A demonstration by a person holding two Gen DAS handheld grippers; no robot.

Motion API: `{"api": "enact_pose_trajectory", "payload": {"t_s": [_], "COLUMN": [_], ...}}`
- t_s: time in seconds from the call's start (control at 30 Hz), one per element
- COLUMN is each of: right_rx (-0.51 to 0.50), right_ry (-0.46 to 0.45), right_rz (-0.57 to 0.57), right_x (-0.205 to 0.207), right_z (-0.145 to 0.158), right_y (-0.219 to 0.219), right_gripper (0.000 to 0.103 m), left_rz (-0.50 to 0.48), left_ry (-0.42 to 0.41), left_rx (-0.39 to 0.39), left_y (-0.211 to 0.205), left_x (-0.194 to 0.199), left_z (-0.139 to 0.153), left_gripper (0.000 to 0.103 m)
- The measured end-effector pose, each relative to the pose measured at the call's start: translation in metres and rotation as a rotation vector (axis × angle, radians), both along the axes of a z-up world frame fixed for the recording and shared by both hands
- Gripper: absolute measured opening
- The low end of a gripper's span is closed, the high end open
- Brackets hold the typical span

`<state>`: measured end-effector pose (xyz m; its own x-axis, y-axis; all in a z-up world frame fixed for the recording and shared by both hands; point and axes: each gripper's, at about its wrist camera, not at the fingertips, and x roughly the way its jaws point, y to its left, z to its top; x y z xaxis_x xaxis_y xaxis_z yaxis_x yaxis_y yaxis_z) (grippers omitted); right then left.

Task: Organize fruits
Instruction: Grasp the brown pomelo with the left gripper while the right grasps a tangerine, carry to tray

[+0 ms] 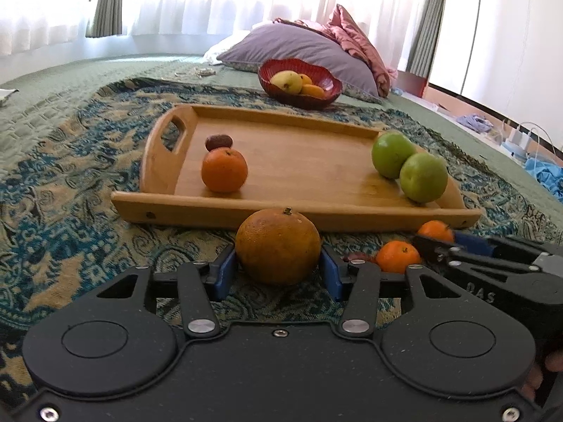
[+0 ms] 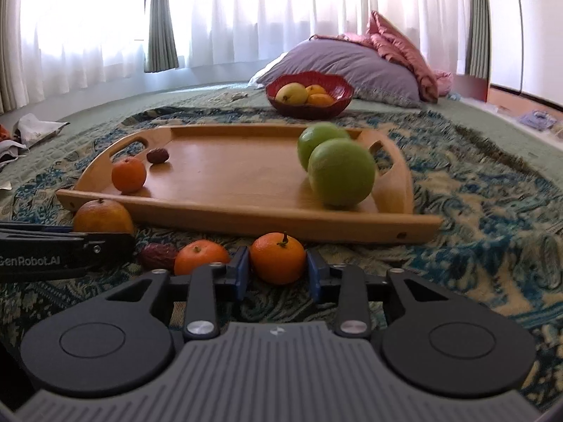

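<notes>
A big dull orange (image 1: 278, 244) sits on the patterned cloth in front of the wooden tray (image 1: 299, 216); my left gripper (image 1: 278, 269) is shut on it, blue pads against both sides. My right gripper (image 2: 278, 269) is shut on a small mandarin (image 2: 278, 256) on the cloth. A second mandarin (image 2: 200, 255) and a brown date (image 2: 156, 255) lie just left of it. The tray (image 2: 246, 216) holds a small orange (image 1: 224, 170), a date (image 1: 219, 141) and two green apples (image 1: 424, 177). The right gripper shows in the left wrist view (image 1: 432, 246).
A red bowl (image 1: 332, 86) with a yellow fruit and oranges stands behind the tray. Purple and pink pillows (image 1: 309, 47) lie beyond it. Papers (image 2: 38, 128) lie at the far left. Cables and chargers (image 1: 520, 139) sit at the right edge.
</notes>
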<state>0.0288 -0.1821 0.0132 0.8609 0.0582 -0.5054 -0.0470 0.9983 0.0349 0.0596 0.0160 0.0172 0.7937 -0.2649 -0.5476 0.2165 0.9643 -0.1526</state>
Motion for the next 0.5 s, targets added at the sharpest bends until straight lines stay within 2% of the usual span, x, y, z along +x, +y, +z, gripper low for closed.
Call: {"api": "enact_pose_trajectory", "payload": {"t_s": [0.17,0.37,0.5], "right_rx": [-0.060,-0.036,-0.028], "right_ry": [-0.056,-0.082,-0.090], "right_rz": [-0.009,-0.057,-0.077], "right_x": [-0.004,0.008,0.024], "right_z": [0.018,0.042,0.054], "right_y": [-0.004,-0.021,-0.031], "right_gripper": [0.038,0.038,0.038], "left_rz": [0.025,0.031,0.030], "left_ry": [-0.032,-0.092,-0.098], "left_rx": [-0.017,0.001,0.001], "left_y": [0.009,0.013,0.016], "left_x": [0.003,0.017,0.038], "left_z": [0.017,0.043,0.058], "left_gripper": [0.047,0.047,0.047]}}
